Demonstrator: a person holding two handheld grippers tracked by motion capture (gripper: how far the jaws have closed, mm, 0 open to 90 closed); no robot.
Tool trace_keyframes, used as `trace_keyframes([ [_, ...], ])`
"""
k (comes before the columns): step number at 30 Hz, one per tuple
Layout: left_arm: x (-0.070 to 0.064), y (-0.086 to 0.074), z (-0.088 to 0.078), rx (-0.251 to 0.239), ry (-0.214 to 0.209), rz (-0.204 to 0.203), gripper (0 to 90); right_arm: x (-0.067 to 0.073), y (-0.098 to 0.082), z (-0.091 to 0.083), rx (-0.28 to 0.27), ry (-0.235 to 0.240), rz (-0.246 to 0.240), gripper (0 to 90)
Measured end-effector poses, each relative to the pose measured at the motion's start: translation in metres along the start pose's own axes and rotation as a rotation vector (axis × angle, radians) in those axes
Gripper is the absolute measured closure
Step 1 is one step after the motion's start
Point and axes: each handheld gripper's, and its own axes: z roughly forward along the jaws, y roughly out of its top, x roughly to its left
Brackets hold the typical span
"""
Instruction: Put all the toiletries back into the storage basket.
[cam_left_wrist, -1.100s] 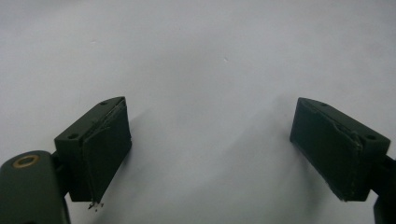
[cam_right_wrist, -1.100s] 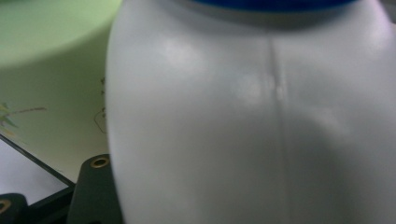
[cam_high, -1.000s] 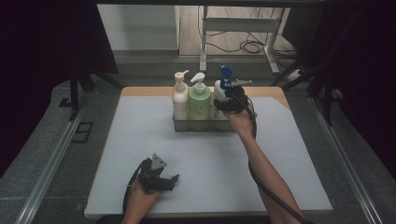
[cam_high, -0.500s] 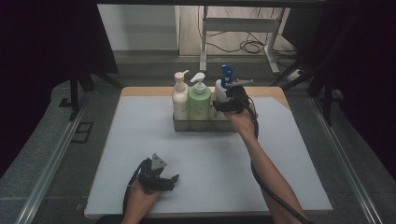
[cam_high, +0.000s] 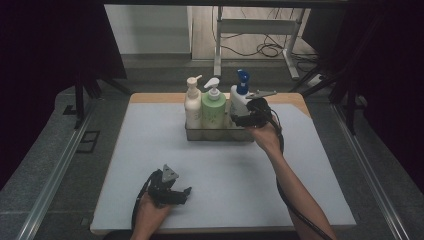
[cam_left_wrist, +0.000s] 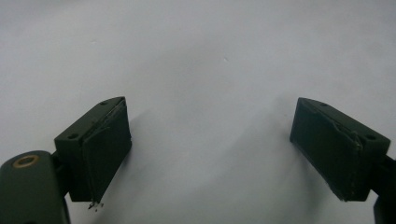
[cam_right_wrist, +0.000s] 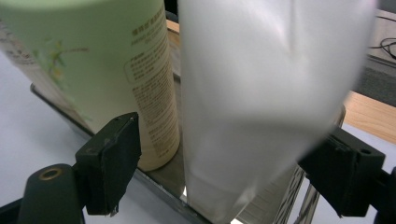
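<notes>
White bottle, high view: blue-capped bottle (cam_high: 239, 101) stands at the right end of the clear tray (cam_high: 220, 134), far side of the table (cam_high: 125, 165).
Bottle count: three upright in a row, with a cream bottle (cam_high: 192, 107) and a green bottle (cam_high: 213, 109).
Right gripper (cam_high: 239, 120): jaws have just been opening, now spread around the white bottle.
Left gripper (cam_high: 186, 194): resting at the near edge, unmoved since earlier.
Left gripper view: jaws spread wide, nothing between.
Right gripper view: small print on the green bottle (cam_right_wrist: 93, 60), unreadable; white bottle (cam_right_wrist: 261, 93) between the jaws, pads not pressing.
</notes>
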Motion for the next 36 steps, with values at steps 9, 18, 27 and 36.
trace_keyframes([
  [9, 0.000, 0.000, 0.000, -0.002, -0.001, -0.002, 12.3, -0.007, -0.014, -0.012, 0.005, 0.021, -0.006, 18.1],
  [18, 0.000, 0.000, 0.000, -0.001, 0.000, -0.003, 12.2, -0.021, -0.025, -0.021, 0.028, 0.026, 0.008, 25.5],
  [27, 0.000, 0.000, 0.000, -0.001, -0.001, -0.003, 12.3, -0.039, -0.035, -0.022, 0.047, -0.029, 0.030, 51.8],
  [36, 0.000, 0.000, 0.000, -0.001, -0.001, -0.003, 12.3, -0.049, -0.036, -0.013, 0.046, -0.023, 0.066, 88.6],
])
